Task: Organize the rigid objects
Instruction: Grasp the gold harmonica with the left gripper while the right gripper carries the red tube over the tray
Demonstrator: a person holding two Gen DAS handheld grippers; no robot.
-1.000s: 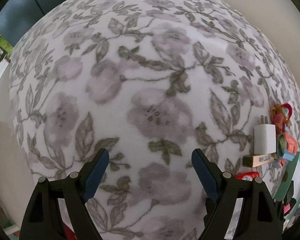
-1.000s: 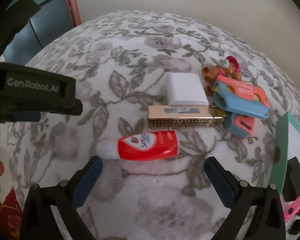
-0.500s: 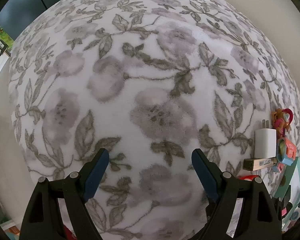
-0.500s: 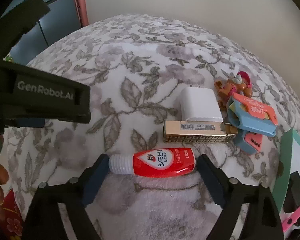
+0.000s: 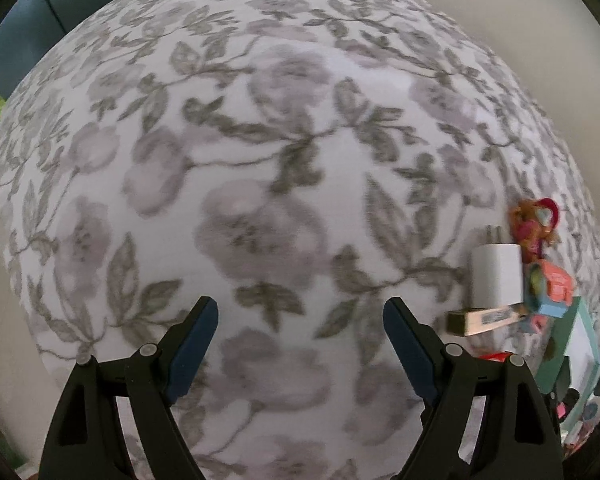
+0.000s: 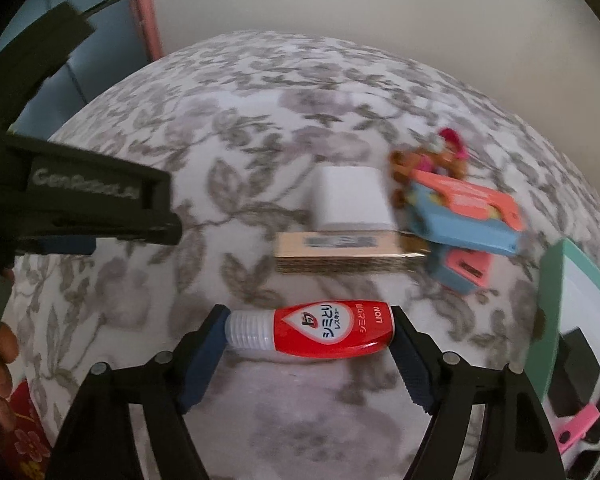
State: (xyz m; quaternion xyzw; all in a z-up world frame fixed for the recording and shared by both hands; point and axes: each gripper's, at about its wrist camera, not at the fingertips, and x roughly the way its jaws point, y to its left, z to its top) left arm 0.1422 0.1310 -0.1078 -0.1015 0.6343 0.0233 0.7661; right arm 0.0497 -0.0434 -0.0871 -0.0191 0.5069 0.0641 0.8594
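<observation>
Two grippers over a round table w/ a grey floral cloth [image 5: 260, 160]. Right gripper [image 6: 308, 330] is angled down at a small red tube [image 6: 324, 332] w/ a white ribbed cap, lying sideways on the cloth near the front edge; jaws closing, tube lengthwise between them, cap end against the left pad, flat tail end against the right pad, so it looks gripped end to end. Left gripper [image 5: 300, 320] points almost straight down at bare cloth toward the table's middle, jaws wide apart, nothing between them. Behind the tube, slightly apart from it, sits a gold patterned box [image 6: 340, 254] lying flat, barcode label up; a white charger block [image 6: 350, 200] touches its far side. Just right of those: a blue and coral clip-like item [image 6: 464, 216] overlapping a second smaller one [image 6: 460, 272], and a small brown figure w/ a pink cap [image 6: 440, 156] behind them, blurred, can't make out detail. At the table's right edge a mint-green tray [image 6: 550, 300] stands tilted, black and pink bits beside it, unclear what. From the right cam the left gripper's black body shows at far left, a person's fingers [image 6: 0, 360] on the handle.
</observation>
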